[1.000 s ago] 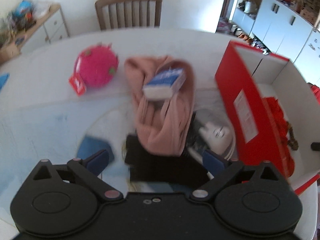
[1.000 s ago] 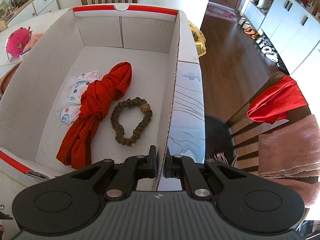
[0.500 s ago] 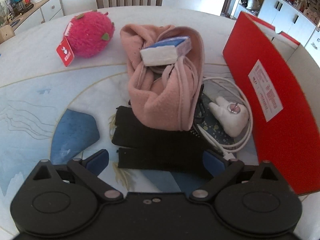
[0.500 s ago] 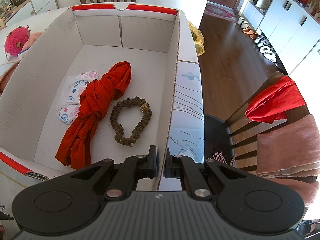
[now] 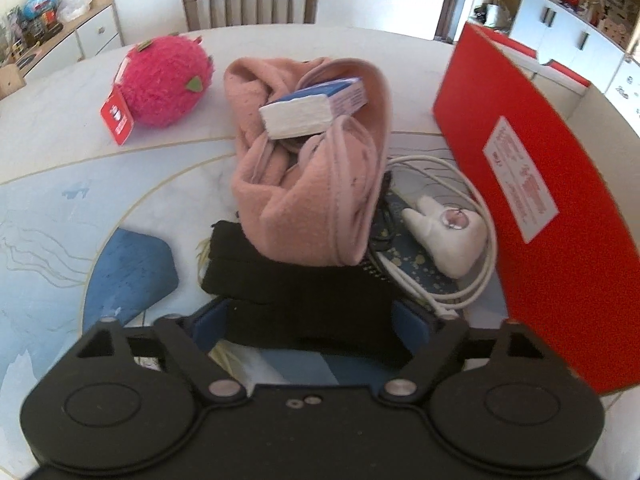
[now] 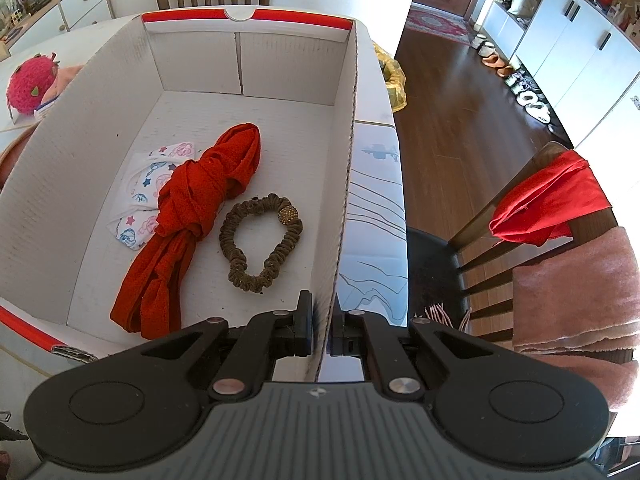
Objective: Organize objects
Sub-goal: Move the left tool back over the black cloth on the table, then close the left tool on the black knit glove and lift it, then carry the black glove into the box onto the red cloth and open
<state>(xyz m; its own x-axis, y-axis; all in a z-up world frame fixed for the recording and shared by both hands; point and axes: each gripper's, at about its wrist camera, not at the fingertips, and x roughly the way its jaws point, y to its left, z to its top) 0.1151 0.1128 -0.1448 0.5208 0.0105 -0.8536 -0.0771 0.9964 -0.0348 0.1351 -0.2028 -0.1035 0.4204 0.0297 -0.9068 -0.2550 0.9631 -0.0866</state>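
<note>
My left gripper (image 5: 310,322) is open, its blue pads on either side of a folded black cloth (image 5: 304,292) on the table. Behind the cloth lie a pink fleece scarf (image 5: 312,188) with a blue-and-white tissue pack (image 5: 314,108) on top, a white tooth-shaped plush (image 5: 448,232) inside a white cable (image 5: 476,264), and a pink plush fruit (image 5: 164,80). My right gripper (image 6: 320,330) is shut on the right wall of the red-and-white cardboard box (image 6: 344,184). The box holds a red scarf (image 6: 192,216), a brown scrunchie (image 6: 260,240) and a printed white cloth (image 6: 144,196).
The box's red outer wall (image 5: 552,216) stands to the right of the pile. A wooden chair (image 5: 250,0) is behind the table. Another chair (image 6: 532,232) with a red cloth and a pink towel stands at the right of the box. A cabinet (image 5: 80,36) is at far left.
My left gripper has moved forward and down; its pads now straddle the black cloth. My right gripper and the box have not moved.
</note>
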